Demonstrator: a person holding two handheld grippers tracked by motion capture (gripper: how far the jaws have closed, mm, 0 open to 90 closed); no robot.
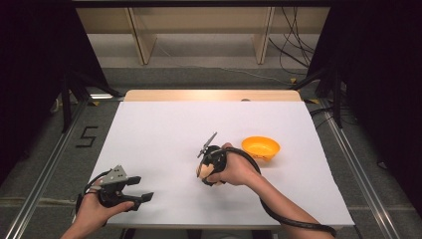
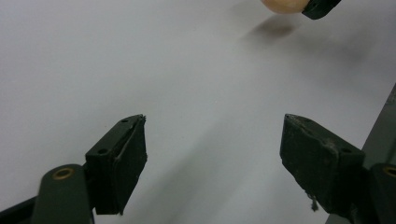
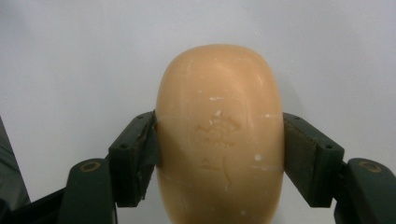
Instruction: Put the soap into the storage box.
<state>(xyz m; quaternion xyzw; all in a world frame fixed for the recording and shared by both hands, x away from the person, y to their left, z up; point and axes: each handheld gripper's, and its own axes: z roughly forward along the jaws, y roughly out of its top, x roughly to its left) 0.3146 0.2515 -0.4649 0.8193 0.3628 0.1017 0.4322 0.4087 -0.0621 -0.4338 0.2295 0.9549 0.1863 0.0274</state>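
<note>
A white-covered table (image 1: 164,129) fills the scene. Mid-table, the right gripper (image 1: 203,172) points down-left, its jaws clamped on an orange soap bar (image 3: 219,135) whose embossed stamp shows in the right gripper view. The left gripper (image 1: 142,188) rests near-left, jaws spread wide. An orange bowl (image 1: 261,148) sits just right.

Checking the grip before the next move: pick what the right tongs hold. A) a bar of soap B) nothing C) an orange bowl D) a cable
A: in the right gripper view the right tongs are shut on the soap, one jaw pressed to each side; the bowl sits apart on the table.
</note>
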